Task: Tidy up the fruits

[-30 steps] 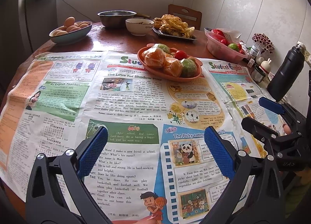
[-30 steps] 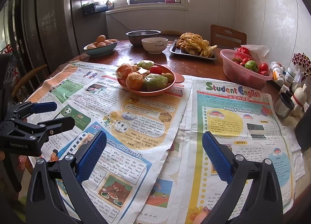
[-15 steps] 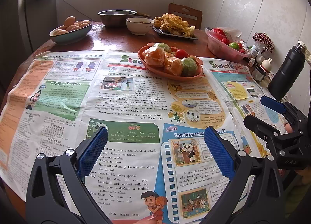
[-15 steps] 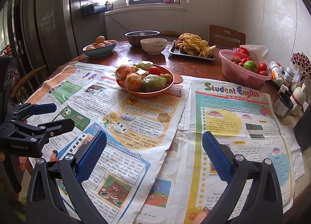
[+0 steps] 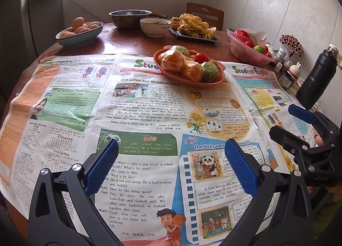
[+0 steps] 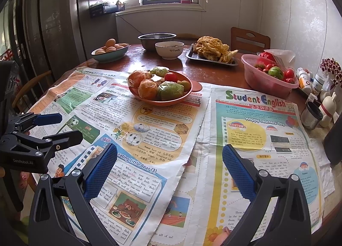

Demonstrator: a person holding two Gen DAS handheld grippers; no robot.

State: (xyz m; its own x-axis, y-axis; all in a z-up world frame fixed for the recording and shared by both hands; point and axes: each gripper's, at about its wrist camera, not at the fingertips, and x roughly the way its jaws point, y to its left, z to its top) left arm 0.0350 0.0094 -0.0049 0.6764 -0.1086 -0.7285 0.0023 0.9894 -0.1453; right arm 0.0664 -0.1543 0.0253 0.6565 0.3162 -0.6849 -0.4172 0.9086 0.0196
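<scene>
An orange plate (image 5: 221, 76) (image 6: 195, 87) stands on the newspaper sheets, heaped with wrapped oranges (image 5: 172, 61) (image 6: 147, 89), wrapped green fruit (image 5: 210, 72) (image 6: 171, 91) and a red tomato (image 5: 200, 57) (image 6: 170, 76). A pink basin (image 5: 241, 52) (image 6: 256, 79) at the right holds small tomatoes and a green fruit. My left gripper (image 5: 172, 167) hovers open over the near newspaper, well short of the plate. My right gripper (image 6: 170, 168) is open too, empty, over the seam between two sheets. Each gripper shows at the edge of the other's view.
Newspapers (image 5: 136, 107) cover the near half of the round wooden table. Behind stand a bowl of eggs (image 6: 110, 52), a steel bowl (image 6: 157, 40), a white bowl (image 6: 169, 50) and a tray of fried food (image 6: 211, 57). A black flask (image 5: 316, 75) and small jars (image 6: 313, 114) crowd the right edge.
Both views have crept slightly closer to the fruit plate. The jaws stay wide open and hold nothing.
</scene>
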